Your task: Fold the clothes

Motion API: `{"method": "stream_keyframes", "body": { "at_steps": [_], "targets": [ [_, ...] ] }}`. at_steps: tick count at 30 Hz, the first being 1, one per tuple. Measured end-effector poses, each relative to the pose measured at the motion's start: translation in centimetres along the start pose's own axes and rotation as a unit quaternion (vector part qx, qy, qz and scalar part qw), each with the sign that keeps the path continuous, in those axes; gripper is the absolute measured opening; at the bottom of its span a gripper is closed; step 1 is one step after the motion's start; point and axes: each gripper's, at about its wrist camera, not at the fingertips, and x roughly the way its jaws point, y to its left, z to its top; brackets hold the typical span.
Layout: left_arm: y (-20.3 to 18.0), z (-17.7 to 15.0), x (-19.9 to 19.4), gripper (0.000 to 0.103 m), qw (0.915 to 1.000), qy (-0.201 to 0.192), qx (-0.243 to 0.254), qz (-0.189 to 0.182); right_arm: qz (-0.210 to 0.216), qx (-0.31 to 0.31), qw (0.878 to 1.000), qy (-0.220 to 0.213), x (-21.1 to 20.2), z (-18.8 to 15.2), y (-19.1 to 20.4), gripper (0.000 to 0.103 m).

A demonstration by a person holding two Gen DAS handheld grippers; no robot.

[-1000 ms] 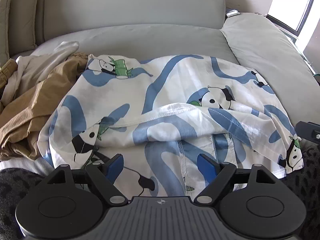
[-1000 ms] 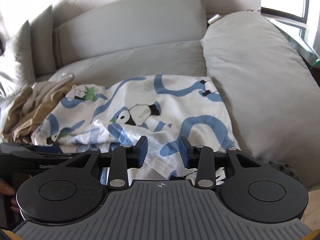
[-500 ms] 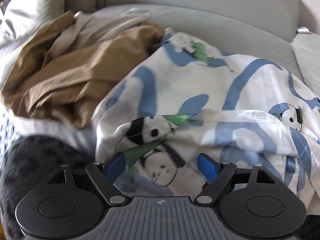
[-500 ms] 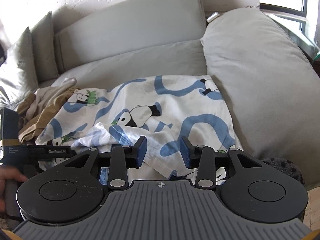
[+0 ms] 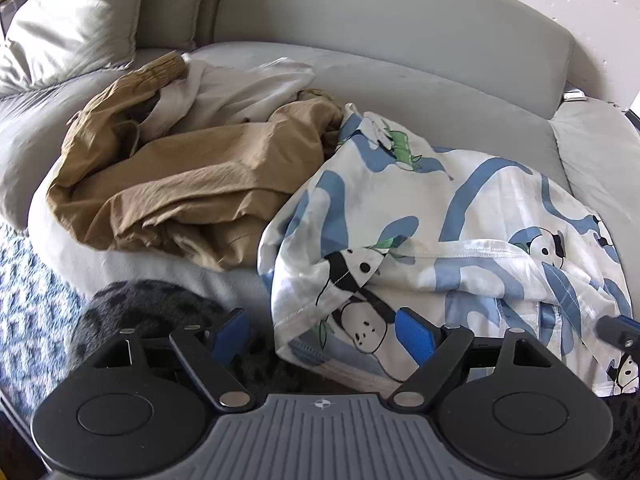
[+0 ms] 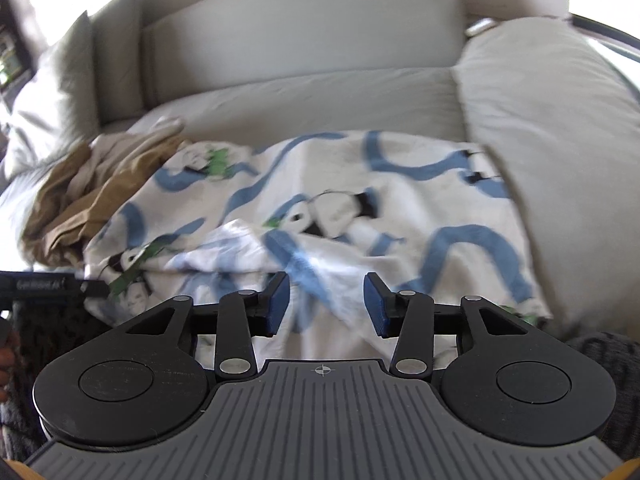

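The white panda-print garment with blue swirls and green bamboo sprigs (image 5: 420, 216) lay spread over the seat of the grey fabric sofa (image 5: 360, 40), filling the 3 o'clock half of the left wrist view. Its near hem (image 5: 460, 254) was turned back in one loose flap and the cloth below it was rumpled, so the folding looked barely begun: at most a first rough turn, with squaring and the remaining folds still to do. The fabric looked thin and limp, likely to slip and bunch.

The left gripper (image 5: 322, 334) stood wide open at 6 o'clock, its blue pads either side of the garment's near corner, clamping nothing. The right gripper (image 6: 324, 304) was also open, less widely, over the garment's front edge; blur there hid whether the pads touched cloth.

At 10 o'clock, touching the garment's far corner, sat a crumpled tan cotton garment (image 5: 180, 192) with a cream cloth (image 5: 240, 88) heaped behind it, both apparently unfolded. A dark spotted fuzzy throw (image 5: 152, 312) lay at 7 o'clock, and a blue speckled rug (image 5: 28, 300) at 8 o'clock.
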Motion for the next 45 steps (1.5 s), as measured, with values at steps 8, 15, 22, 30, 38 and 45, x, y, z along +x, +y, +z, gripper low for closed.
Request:
{"method": "stream_keyframes", "body": {
  "at_steps": [8, 15, 22, 30, 38, 45],
  "targets": [
    [-1.2, 0.1, 0.2, 0.08, 0.9989, -0.006, 0.015, -0.045, -0.021, -0.086, 0.996, 0.014, 3.8, 1.1, 2.3, 0.05],
    [0.1, 0.6, -1.2, 0.08, 0.9975, -0.02, -0.009, -0.067, 0.001, -0.162, 0.987, -0.013, 6.1, 2.0, 4.9, 0.043],
    [1.8, 0.5, -2.4, 0.08, 0.996, -0.03, -0.024, -0.081, -0.057, -0.21, 0.976, 0.012, 9.7, 2.4, 6.3, 0.001],
    [3.6, 1.4, -3.3, 0.08, 0.995, -0.055, -0.048, -0.069, 0.029, -0.306, 0.952, -0.008, 2.5, -1.3, 7.4, 0.001],
    [3.0, 2.0, -3.6, 0.08, 0.9964, -0.073, -0.023, -0.037, 0.055, -0.326, 0.938, 0.101, 1.2, -6.6, 5.7, 0.019],
    [-1.5, 1.3, -0.3, 0.08, 0.9964, -0.038, 0.047, -0.059, 0.074, -0.124, 0.988, 0.05, -1.3, -3.5, -0.3, 0.041]
  ]
}}
